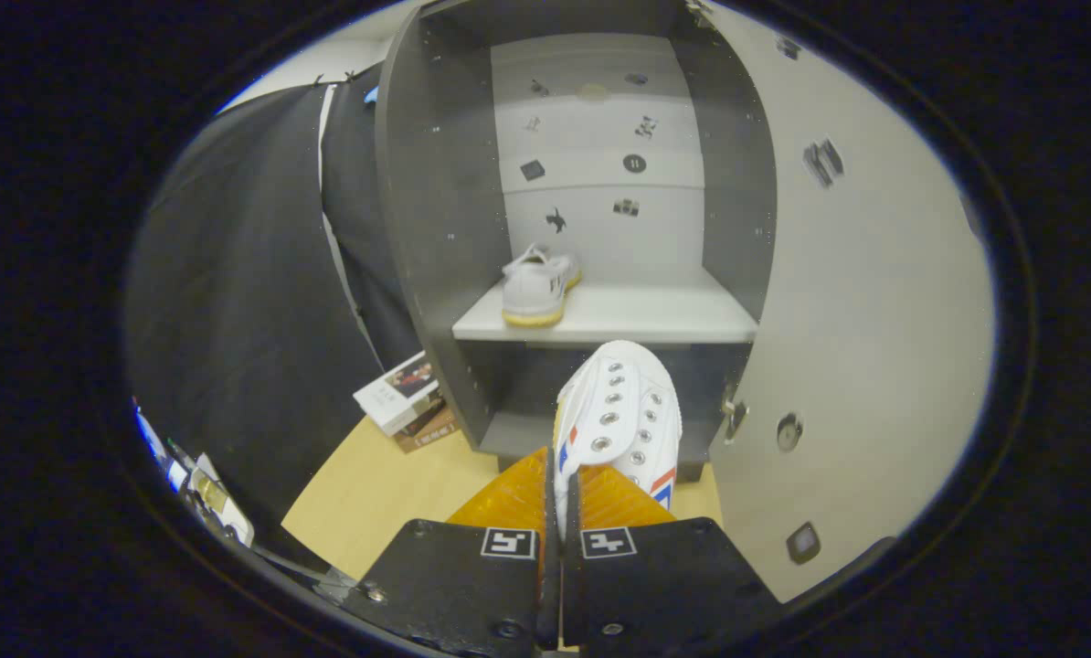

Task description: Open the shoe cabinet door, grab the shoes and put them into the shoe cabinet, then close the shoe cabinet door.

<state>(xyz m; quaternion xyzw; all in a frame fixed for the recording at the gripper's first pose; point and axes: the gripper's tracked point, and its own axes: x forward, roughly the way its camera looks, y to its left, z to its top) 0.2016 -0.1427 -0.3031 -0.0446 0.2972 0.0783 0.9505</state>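
Here, gripper (559, 489) pinching white shoe (623, 411), toe toward open cabinet (436, 210)

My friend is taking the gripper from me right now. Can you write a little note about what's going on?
Gripper: fingers shut on the second shoe, held ahead of the open shoe cabinet.
Cabinet door stands open beside it.
First shoe already sits on the shelf.
Done: door opened, one shoe stowed.
Left: place the held shoe inside, let go, close the door.
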